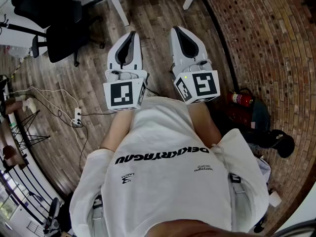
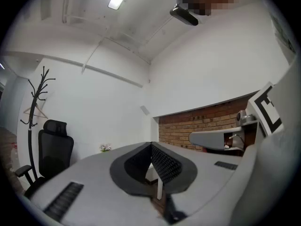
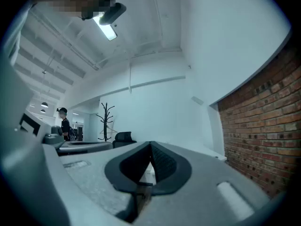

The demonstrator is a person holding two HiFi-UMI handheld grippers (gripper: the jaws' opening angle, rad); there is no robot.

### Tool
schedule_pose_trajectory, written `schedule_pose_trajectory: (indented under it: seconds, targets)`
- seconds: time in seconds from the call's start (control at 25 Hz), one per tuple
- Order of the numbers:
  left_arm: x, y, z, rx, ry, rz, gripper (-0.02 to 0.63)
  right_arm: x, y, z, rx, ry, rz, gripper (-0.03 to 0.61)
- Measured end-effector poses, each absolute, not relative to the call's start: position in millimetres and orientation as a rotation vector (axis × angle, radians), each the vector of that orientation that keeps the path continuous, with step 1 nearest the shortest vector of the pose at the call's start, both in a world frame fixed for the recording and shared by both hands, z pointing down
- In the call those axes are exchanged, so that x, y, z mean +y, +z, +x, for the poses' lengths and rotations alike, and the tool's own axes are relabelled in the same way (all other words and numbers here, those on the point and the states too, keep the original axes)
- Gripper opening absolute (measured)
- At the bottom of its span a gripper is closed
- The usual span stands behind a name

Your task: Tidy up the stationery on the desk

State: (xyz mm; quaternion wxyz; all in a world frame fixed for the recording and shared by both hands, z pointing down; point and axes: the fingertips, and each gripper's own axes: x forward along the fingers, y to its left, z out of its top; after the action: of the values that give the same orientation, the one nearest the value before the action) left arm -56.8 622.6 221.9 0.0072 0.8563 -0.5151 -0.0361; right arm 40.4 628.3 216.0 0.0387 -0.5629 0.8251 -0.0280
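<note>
No stationery and no desk top show in any view. Both grippers are held side by side in front of the person's white shirt (image 1: 168, 177), pointing away from the body over the wooden floor (image 1: 158, 14). The left gripper (image 1: 132, 34) has its black pads meeting at the tip, with nothing between them. It looks the same in the left gripper view, where the left gripper (image 2: 151, 145) points at a white wall. The right gripper (image 1: 177, 29) is likewise shut and empty. In the right gripper view, the right gripper (image 3: 150, 144) also faces a white wall.
A black office chair (image 1: 59, 19) stands at the far left, and white table legs (image 1: 118, 9) rise ahead. A power strip (image 1: 77, 116) with cables lies on the floor at the left. A fire extinguisher (image 1: 241, 98) stands by the brick wall (image 1: 276, 43). A coat rack (image 2: 33, 107) stands further off.
</note>
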Motion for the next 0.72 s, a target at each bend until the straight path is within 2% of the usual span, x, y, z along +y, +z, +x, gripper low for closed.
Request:
schedule_pose_trajectory:
  seconds: [0.72]
  targets:
    - [553,244,-101,-1.56,-0.134,2.651,-0.003,564,225,9,2.478,-0.12,-1.797,0.002]
